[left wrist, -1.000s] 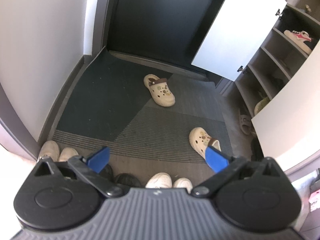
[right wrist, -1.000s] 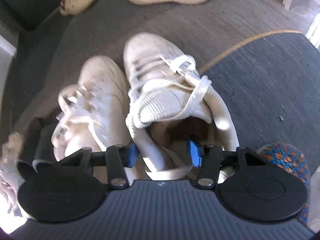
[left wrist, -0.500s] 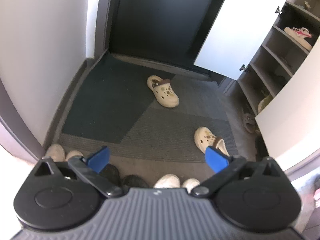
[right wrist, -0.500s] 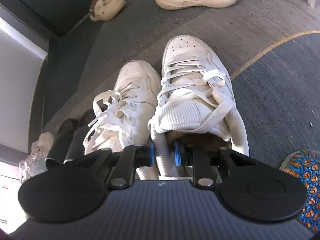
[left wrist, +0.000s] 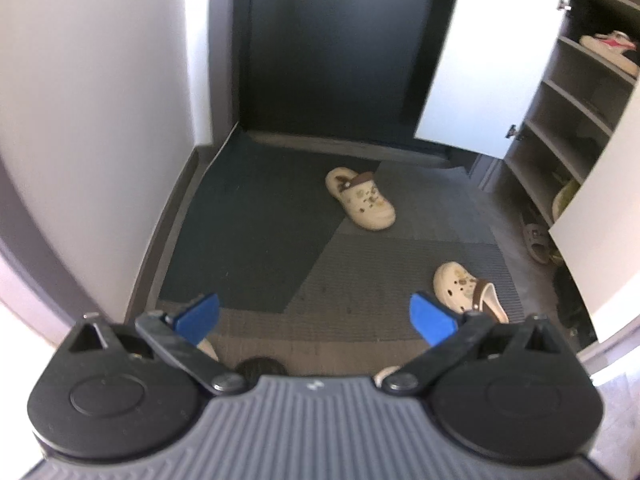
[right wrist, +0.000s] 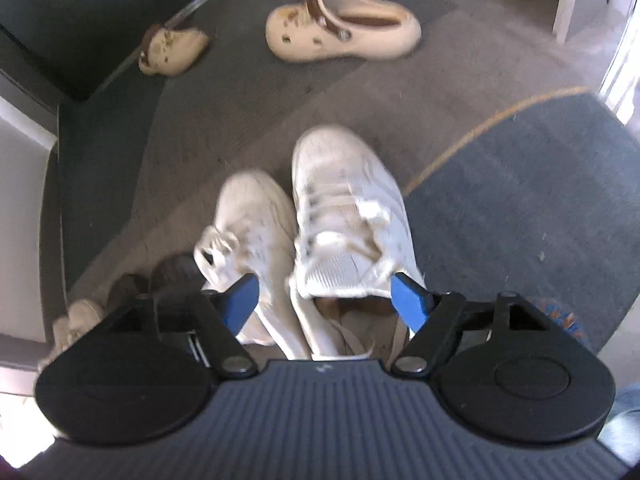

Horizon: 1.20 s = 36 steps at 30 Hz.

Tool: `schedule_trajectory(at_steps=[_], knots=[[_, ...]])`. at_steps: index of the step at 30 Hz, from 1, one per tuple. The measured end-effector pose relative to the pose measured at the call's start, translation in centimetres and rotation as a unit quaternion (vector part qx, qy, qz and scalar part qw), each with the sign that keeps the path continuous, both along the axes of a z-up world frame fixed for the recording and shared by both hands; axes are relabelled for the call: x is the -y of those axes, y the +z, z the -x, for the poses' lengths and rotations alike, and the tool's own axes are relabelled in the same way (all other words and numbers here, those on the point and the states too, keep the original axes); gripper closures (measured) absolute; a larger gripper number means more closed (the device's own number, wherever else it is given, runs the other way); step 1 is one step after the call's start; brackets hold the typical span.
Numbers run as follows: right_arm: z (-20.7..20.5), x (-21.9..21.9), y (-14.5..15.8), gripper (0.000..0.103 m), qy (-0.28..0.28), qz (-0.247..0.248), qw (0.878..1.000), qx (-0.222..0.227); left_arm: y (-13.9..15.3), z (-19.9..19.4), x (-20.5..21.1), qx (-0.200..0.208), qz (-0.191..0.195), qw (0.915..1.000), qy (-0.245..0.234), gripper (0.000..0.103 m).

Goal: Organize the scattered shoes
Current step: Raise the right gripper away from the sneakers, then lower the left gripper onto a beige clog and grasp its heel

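Observation:
Two white sneakers stand side by side on the grey mat, the right sneaker (right wrist: 344, 216) and the left sneaker (right wrist: 252, 220). My right gripper (right wrist: 326, 300) is open just above the right sneaker's heel opening, holding nothing. Two cream clogs lie scattered: one (right wrist: 344, 24) on its side and one (right wrist: 172, 50) farther left. In the left wrist view my left gripper (left wrist: 316, 316) is open and empty, high above the mat, with one clog (left wrist: 360, 198) ahead and the other clog (left wrist: 468, 290) near its right finger.
An open shoe cabinet (left wrist: 568, 120) with shelves stands at the right, its white door (left wrist: 492, 52) swung out. A brown sandal (left wrist: 536, 240) lies at its foot. Dark shoes (right wrist: 176, 272) and another pale shoe (right wrist: 76, 320) sit left of the sneakers. A dark door (left wrist: 332, 40) is ahead.
My right gripper has opened and let go of the right sneaker's heel, then pulled back and up. My left gripper has risen, so the shoes below it have slid out of view.

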State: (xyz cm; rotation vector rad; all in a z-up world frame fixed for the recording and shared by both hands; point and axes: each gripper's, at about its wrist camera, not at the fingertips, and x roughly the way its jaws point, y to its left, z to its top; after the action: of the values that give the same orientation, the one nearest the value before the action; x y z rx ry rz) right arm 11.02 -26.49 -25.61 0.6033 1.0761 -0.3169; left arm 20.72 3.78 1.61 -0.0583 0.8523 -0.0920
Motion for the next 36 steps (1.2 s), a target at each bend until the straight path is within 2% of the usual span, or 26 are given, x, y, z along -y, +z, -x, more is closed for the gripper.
schedule_trajectory(at_steps=[4, 6, 8, 10, 12, 14, 16, 18, 21, 22, 26, 28, 30, 32, 33, 34, 36], knots=[[-5.9, 1.1, 7.5, 0.027, 0.067, 0.047, 0.996, 0.021, 0.2, -0.3, 1.2, 0.056, -0.049, 0.9959, -0.053, 0.000], [-8.0, 1.5, 9.9, 0.026, 0.081, 0.059, 0.994, 0.030, 0.2, -0.8, 1.6, 0.077, -0.071, 0.9915, -0.077, 0.000], [-11.5, 2.5, 14.8, 0.023, 0.106, 0.073, 0.989, 0.073, -0.1, -2.1, 1.8, 0.096, -0.086, 0.9879, -0.087, 0.000], [-13.8, 2.8, 18.4, 0.022, 0.141, 0.093, 0.979, 0.117, -0.4, -2.8, 2.1, 0.104, -0.094, 0.9859, -0.092, 0.000], [-14.7, 2.4, 19.7, 0.021, 0.177, 0.114, 0.969, 0.132, -1.4, -4.3, 2.7, 0.117, -0.111, 0.9813, -0.104, 0.000], [-15.8, 1.6, 20.0, 0.021, 0.231, 0.158, 0.949, 0.143, -2.6, -6.0, 3.5, 0.130, -0.130, 0.9756, -0.120, 0.000], [-16.1, 1.5, 19.0, 0.021, 0.242, 0.154, 0.946, 0.153, -5.2, -8.9, 5.1, 0.148, -0.138, 0.9679, -0.149, 0.000], [-16.3, 1.3, 16.7, 0.021, 0.250, 0.128, 0.944, 0.171, -7.3, -11.2, 6.4, 0.162, -0.140, 0.9615, -0.173, 0.000], [-16.1, -1.1, 9.3, 0.021, 0.291, 0.085, 0.934, 0.190, -12.2, -15.3, 8.6, 0.181, -0.133, 0.9516, -0.210, 0.000], [-16.0, -1.9, 7.2, 0.021, 0.304, 0.075, 0.931, 0.188, -15.5, -18.4, 9.9, 0.185, -0.134, 0.9483, -0.220, 0.001], [-15.7, -4.5, 0.5, 0.021, 0.356, 0.031, 0.918, 0.171, -22.8, -26.0, 12.5, 0.185, -0.134, 0.9440, -0.238, 0.005], [-15.7, -5.5, -2.2, 0.021, 0.386, 0.017, 0.912, 0.137, -26.8, -30.4, 13.4, 0.187, -0.128, 0.9466, -0.230, 0.005], [-15.6, -5.8, -4.4, 0.021, 0.410, -0.010, 0.907, 0.096, -29.3, -33.1, 13.5, 0.178, -0.124, 0.9495, -0.227, 0.005], [-15.0, -5.4, -5.1, 0.021, 0.410, -0.028, 0.908, 0.081, -31.4, -35.9, 14.0, 0.174, -0.134, 0.9451, -0.241, 0.005], [-14.8, -4.8, -5.6, 0.021, 0.395, -0.032, 0.915, 0.074, -32.4, -37.4, 14.4, 0.178, -0.144, 0.9407, -0.250, 0.005], [-14.7, -4.3, -5.9, 0.021, 0.370, -0.037, 0.926, 0.069, -33.1, -38.9, 14.8, 0.178, -0.151, 0.9389, -0.253, 0.005], [-14.7, -3.5, -6.2, 0.021, 0.340, -0.053, 0.937, 0.060, -34.5, -41.7, 15.4, 0.174, -0.160, 0.9375, -0.256, 0.005]])
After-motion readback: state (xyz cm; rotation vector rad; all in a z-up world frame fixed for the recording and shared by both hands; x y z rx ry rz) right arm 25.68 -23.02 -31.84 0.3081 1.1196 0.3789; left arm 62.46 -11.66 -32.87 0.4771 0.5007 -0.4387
